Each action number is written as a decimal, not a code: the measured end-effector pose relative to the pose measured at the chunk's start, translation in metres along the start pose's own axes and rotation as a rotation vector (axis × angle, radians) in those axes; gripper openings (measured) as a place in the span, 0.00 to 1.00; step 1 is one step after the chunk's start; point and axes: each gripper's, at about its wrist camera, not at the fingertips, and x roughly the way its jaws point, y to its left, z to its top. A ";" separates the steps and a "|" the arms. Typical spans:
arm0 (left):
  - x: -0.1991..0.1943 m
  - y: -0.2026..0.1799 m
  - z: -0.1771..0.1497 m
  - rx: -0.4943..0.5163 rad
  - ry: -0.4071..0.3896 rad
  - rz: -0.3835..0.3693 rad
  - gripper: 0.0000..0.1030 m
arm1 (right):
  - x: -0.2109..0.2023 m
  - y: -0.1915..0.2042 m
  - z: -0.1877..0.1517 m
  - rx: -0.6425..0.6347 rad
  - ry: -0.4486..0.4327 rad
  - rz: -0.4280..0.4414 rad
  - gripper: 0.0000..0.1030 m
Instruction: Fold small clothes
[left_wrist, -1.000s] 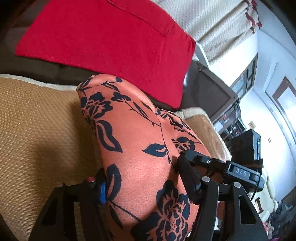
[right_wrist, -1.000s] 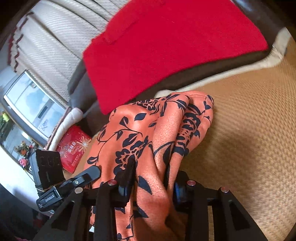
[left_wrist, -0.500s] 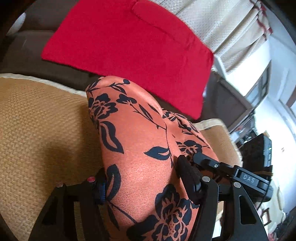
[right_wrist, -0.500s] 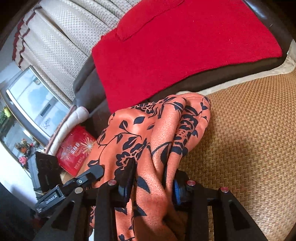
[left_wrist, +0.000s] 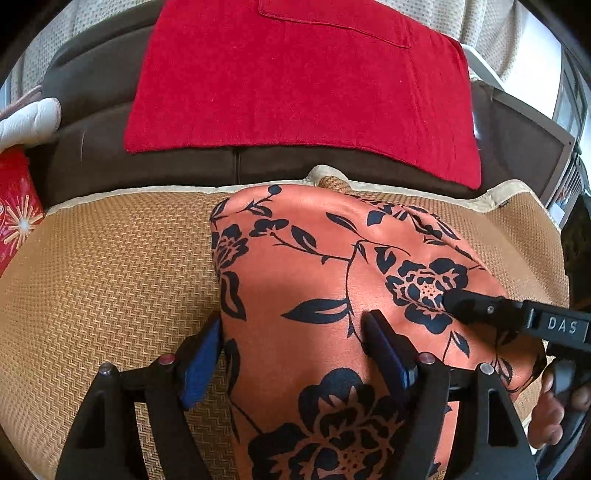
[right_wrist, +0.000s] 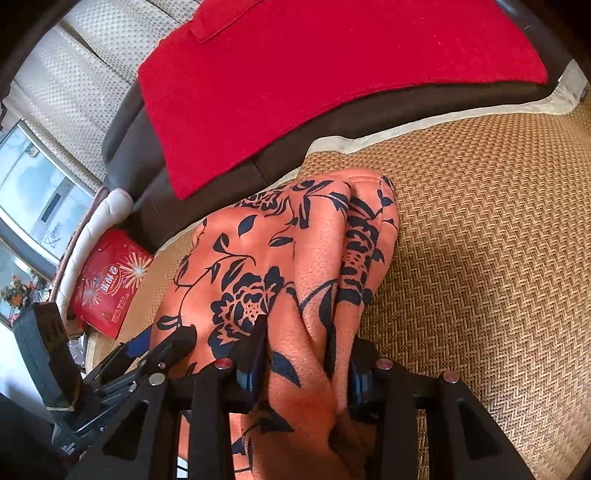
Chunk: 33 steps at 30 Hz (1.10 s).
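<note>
Mid-fold, set-down step. Orange black-flowered fabric garment bunched on woven tan mat, running forward from both tools. Left hand-held gripper spread, jaws just widened, cloth between them, left pad clear of it. Right hand-held gripper pinching gathered folds. Next, probably: release right pinch, pull both clear backward without dragging cloth, then flatten the fold.

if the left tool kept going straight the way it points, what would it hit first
Most likely the orange floral garment, already lying between the left tool's just-widened jaws. Beyond that lies the woven mat, though depth is hard to judge.
</note>
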 end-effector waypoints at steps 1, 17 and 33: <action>0.000 0.001 0.001 -0.001 -0.001 0.003 0.76 | -0.002 -0.002 0.001 0.004 0.002 -0.005 0.48; 0.002 0.002 0.003 0.033 -0.015 0.054 0.81 | -0.042 0.019 0.016 -0.084 -0.251 -0.031 0.52; 0.001 0.006 0.000 0.033 -0.015 0.055 0.83 | -0.014 0.009 0.031 0.011 -0.168 -0.028 0.52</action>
